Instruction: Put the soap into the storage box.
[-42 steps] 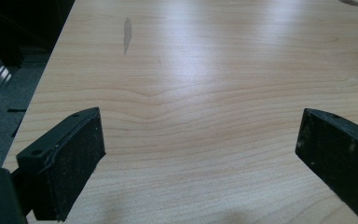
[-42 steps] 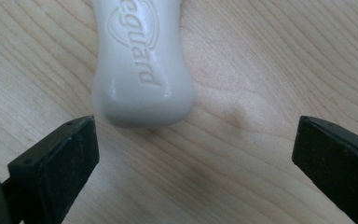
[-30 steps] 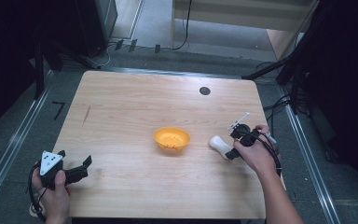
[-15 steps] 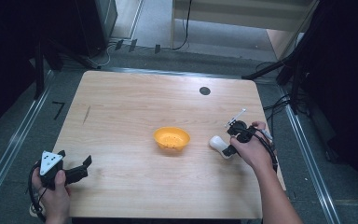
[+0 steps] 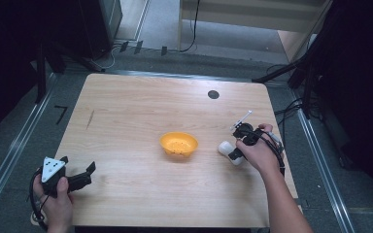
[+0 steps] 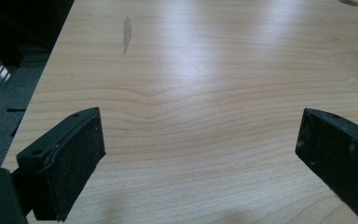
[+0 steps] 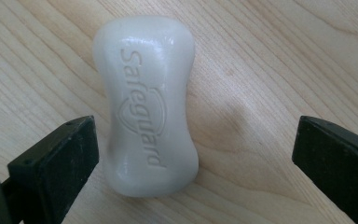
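Table (image 5: 141, 116): a pale wooden top with a round black mark (image 5: 213, 94) at about 1 o'clock from its middle and a thin dark streak (image 5: 90, 119) toward 9 o'clock.

Bowl (image 5: 178, 145): an orange bowl sat near the table's middle, slightly toward 5 o'clock, upright and apart from both grippers.

Soap (image 5: 227, 149): a white bar lay flat on the wood at about 3 o'clock from the bowl, near it but not touching. In the right gripper view the soap (image 7: 145, 102) showed the raised word "Safeguard" running along its length, its waist pinched in.

Right gripper (image 5: 237, 151): held in the person's right hand (image 5: 260, 153) at the table's 4 o'clock side, over the bar. In the right gripper view its jaws were spread wide; the left jaw stood just beside the bar's lower edge, the right jaw well apart from it with bare wood between. The claw (image 7: 193, 158) was released, grasping nothing.

Left gripper (image 5: 77, 175): held in the person's left hand (image 5: 53, 201) at the table's 7 o'clock corner, its grey three-cornered plate (image 5: 51, 168) on top. In the left gripper view its jaws were also wide apart over bare wood, the claw (image 6: 200, 154) released and empty, with the dark streak (image 6: 127, 32) visible farther off at 11 o'clock.
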The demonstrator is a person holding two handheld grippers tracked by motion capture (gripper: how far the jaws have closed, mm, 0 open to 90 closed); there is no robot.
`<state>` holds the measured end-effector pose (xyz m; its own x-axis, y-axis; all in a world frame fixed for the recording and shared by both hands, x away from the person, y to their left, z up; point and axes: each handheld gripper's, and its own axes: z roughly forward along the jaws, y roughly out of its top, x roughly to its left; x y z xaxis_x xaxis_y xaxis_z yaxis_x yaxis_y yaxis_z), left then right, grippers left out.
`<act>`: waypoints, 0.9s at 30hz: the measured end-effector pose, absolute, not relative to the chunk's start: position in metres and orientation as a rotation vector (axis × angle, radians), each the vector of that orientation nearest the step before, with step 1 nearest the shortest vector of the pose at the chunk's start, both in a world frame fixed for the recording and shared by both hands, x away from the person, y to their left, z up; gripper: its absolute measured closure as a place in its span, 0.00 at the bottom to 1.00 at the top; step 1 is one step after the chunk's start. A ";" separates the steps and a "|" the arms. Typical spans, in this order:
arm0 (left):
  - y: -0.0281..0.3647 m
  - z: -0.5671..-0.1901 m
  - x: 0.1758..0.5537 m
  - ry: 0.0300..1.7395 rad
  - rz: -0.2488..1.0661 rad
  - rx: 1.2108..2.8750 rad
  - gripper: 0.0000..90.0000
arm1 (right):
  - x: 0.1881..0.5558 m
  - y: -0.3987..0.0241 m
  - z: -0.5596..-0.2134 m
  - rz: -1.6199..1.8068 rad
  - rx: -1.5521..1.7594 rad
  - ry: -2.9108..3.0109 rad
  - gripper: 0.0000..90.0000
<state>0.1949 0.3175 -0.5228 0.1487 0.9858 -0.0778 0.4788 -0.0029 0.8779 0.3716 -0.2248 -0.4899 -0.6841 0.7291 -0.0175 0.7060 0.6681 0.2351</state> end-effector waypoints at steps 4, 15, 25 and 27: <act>0.318 -0.523 0.195 1.445 0.778 1.606 0.02 | 0.374 -0.224 -0.491 0.323 1.205 2.765 0.01; 0.318 -0.523 0.195 1.448 0.775 1.603 0.02 | 0.378 -0.220 -0.493 0.332 1.218 2.768 0.02; 0.318 -0.523 0.195 1.448 0.775 1.603 0.02 | 0.382 -0.219 -0.497 0.352 1.235 2.774 0.09; 0.318 -0.523 0.195 1.448 0.775 1.603 0.02 | 0.383 -0.218 -0.497 0.364 1.237 2.780 0.10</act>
<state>0.1949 0.3176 -0.5228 0.1486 0.9856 -0.0803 0.4796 -0.0008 0.8775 0.3826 -0.2182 -0.4967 -0.6717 0.7404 0.0258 0.7221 0.6465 0.2461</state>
